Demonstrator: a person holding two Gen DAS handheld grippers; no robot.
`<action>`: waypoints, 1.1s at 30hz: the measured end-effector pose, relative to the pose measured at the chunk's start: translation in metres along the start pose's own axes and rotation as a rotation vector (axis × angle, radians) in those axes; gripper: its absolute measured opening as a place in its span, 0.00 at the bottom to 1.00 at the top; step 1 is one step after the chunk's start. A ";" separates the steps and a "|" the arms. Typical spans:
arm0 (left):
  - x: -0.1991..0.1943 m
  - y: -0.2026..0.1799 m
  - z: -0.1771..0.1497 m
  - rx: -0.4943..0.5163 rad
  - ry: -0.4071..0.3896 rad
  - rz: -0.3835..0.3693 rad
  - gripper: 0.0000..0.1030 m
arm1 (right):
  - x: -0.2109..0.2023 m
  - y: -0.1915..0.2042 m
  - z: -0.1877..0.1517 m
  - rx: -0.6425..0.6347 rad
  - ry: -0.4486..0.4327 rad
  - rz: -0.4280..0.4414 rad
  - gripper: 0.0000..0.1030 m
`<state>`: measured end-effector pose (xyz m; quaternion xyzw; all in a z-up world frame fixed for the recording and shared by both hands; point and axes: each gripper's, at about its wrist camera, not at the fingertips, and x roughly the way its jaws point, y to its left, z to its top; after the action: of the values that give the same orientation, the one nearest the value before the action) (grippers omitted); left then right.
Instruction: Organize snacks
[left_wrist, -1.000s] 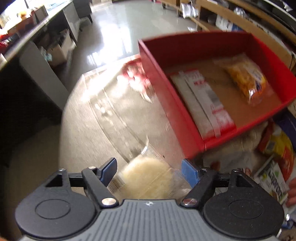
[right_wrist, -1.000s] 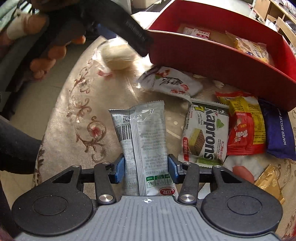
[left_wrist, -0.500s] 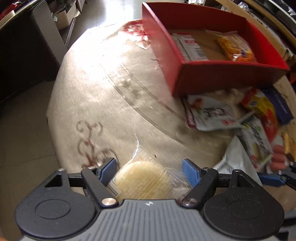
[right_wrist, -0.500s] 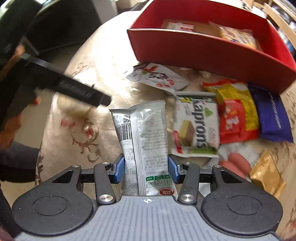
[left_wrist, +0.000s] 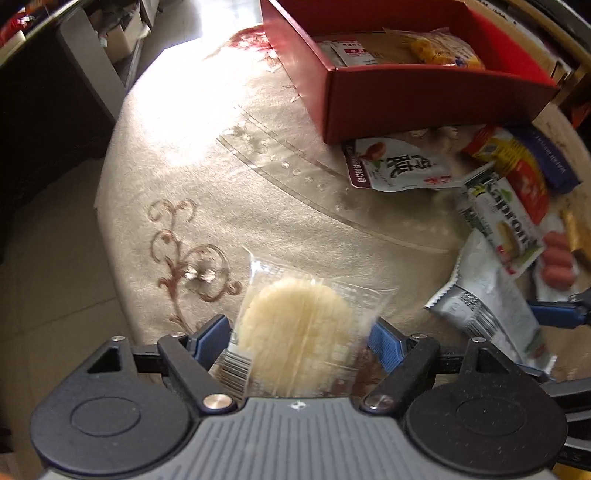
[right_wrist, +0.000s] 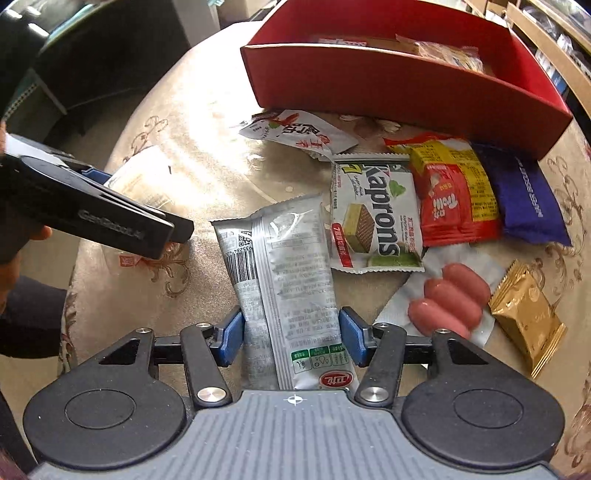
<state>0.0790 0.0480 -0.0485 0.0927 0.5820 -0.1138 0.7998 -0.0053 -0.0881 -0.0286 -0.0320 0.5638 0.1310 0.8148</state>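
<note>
The clear-wrapped rice cracker (left_wrist: 295, 332) lies on the table (left_wrist: 221, 184), well short of the red box (left_wrist: 424, 96), between the pads of my left tool (left_wrist: 299, 338), whose jaws are opening and look clear of it. My right tool (right_wrist: 291, 334) is opening too, straddling the silver packet (right_wrist: 284, 269), pads just off it. Kaprons wafers (right_wrist: 373, 218) lie nearer the box.
</note>
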 end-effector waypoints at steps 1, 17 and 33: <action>0.000 0.000 0.000 0.003 -0.005 0.001 0.76 | 0.001 0.002 0.000 -0.009 0.000 -0.004 0.65; 0.008 -0.004 0.000 0.035 -0.050 0.022 0.93 | 0.017 0.030 -0.005 -0.157 0.028 -0.041 1.00; -0.018 -0.028 -0.021 0.002 -0.079 0.009 0.53 | -0.012 0.023 -0.009 -0.123 -0.013 -0.070 0.54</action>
<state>0.0471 0.0286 -0.0384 0.0916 0.5494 -0.1143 0.8227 -0.0232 -0.0698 -0.0187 -0.1008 0.5481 0.1369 0.8190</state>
